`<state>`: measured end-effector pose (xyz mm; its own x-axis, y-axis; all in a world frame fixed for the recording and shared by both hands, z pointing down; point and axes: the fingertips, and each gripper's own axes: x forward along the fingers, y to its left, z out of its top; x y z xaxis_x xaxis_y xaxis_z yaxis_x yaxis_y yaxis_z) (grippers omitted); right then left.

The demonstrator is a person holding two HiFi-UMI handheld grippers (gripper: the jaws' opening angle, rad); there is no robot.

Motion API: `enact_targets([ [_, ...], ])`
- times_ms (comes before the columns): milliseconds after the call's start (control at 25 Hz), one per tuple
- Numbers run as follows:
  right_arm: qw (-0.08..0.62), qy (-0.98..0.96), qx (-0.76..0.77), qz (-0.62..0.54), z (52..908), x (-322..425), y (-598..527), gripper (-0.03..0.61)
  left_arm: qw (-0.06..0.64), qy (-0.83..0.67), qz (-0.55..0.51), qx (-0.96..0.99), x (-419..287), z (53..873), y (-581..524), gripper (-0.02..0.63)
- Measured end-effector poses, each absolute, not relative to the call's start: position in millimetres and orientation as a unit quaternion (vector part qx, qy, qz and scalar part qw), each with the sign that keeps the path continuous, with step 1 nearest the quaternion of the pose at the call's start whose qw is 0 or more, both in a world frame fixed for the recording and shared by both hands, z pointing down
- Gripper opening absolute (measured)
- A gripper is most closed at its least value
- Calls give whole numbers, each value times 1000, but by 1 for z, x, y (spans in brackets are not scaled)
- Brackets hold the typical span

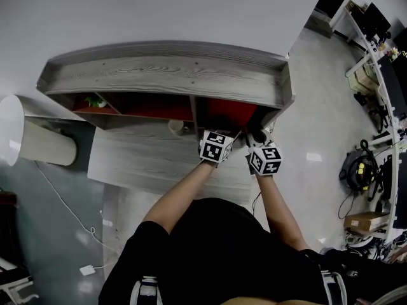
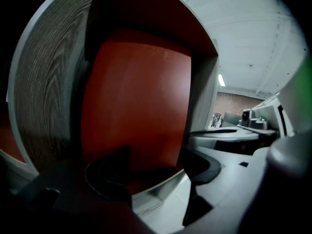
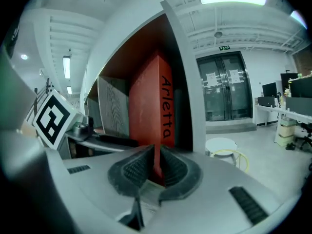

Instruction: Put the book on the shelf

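Standing against a white wall (image 1: 159,11) on a pale glossy floor (image 1: 305,107), with office desks (image 1: 375,43) at the far right and glass doors (image 3: 226,87) beyond, the shelf (image 1: 165,75) is a low unit of grey wood grain with red-lined bays. The person bends over it from the front, so both grippers reach into the rightmost bay. Book (image 3: 151,116): red, upright, spine outward with the title running down it, already inside that bay and close to its right wall. This placing suggests the task is near its end and the volume is only being squared up. Right gripper (image 3: 155,172): jaws drawn almost together on the book's lower near edge, a thin pinch suited to nudging it deeper or keeping it from tipping. Left gripper (image 2: 156,161): jaws wide apart, gripping nothing, facing a broad red surface. Whether this is the cover or the bay's back panel cannot be told, but the stance reads as a guard on the free side. Small items: a white stool (image 3: 222,147) on the floor, a pale cup (image 1: 178,127) in the middle bay.
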<state>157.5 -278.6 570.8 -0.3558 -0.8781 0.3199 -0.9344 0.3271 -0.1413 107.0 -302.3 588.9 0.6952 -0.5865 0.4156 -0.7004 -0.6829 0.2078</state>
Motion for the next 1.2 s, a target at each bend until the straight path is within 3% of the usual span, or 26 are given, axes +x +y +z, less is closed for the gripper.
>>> enact_targets([
  [360, 100, -822, 541, 148, 588, 173, -234, 26, 158, -361, 161, 905, 128, 582, -322, 212],
  [600, 113, -811, 547, 170, 615, 187, -194, 25, 155, -387, 176, 892, 134, 587, -343, 89],
  [1200, 123, -773, 586, 208, 640, 220, -135, 6, 138, -411, 188, 881, 143, 581, -367, 66],
])
